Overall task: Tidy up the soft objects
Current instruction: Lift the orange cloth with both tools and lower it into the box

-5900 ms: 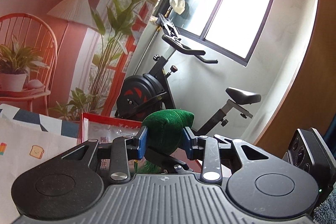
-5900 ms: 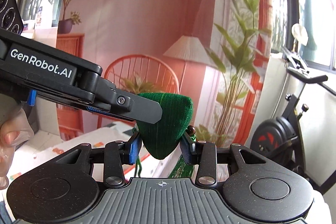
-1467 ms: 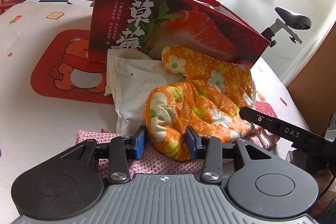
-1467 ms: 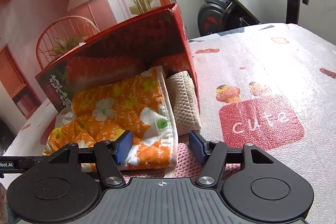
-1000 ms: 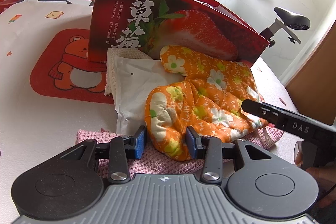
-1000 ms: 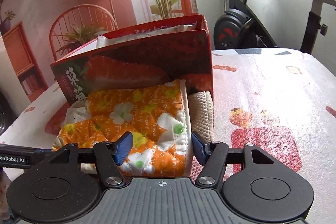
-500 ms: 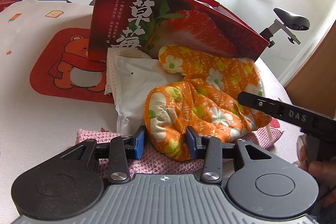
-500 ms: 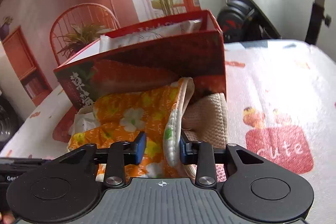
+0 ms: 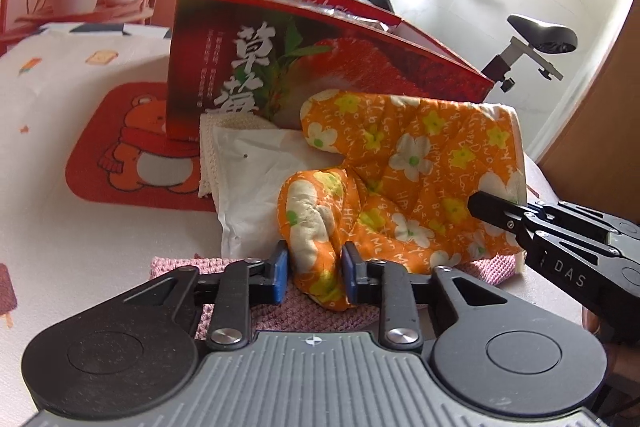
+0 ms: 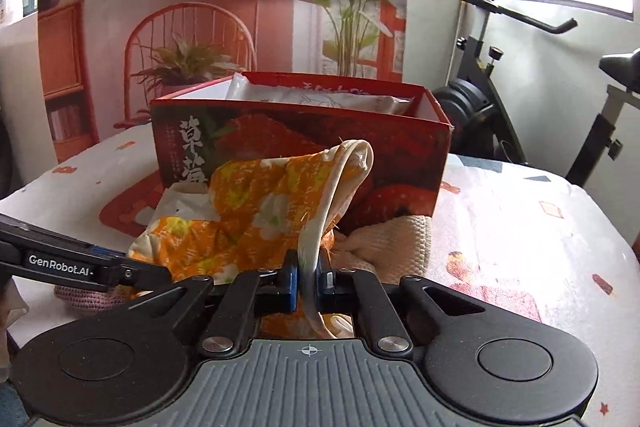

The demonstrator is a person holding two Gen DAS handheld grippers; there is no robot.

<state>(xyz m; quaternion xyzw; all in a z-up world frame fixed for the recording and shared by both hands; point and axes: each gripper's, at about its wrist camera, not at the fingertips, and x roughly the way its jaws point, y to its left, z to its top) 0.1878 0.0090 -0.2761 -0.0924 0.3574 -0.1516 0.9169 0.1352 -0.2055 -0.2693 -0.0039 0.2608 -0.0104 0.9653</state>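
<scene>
Orange floral oven mitt (image 9: 416, 187), lying against the red strawberry box (image 9: 320, 67) on a printed tablecloth (image 9: 60, 227), is now gripped at both ends. The right gripper (image 10: 307, 285), which straddled the cuff with its tongs apart a second ago, has clamped its blue pads tight on the mitt's cream-edged cuff and raised that end, so the cuff stands up in front of the box. The left gripper (image 9: 313, 269) stays where it was, its blue pads pressed against the mitt's thumb end. Beneath the mitt lie a pink knitted mat (image 9: 224, 267), a white packet (image 9: 256, 187) and what looks like a cream knitted cloth (image 10: 392, 243). Large Chinese characters mark the box; the grippers read "DAS" and "GenRobot.AI".
</scene>
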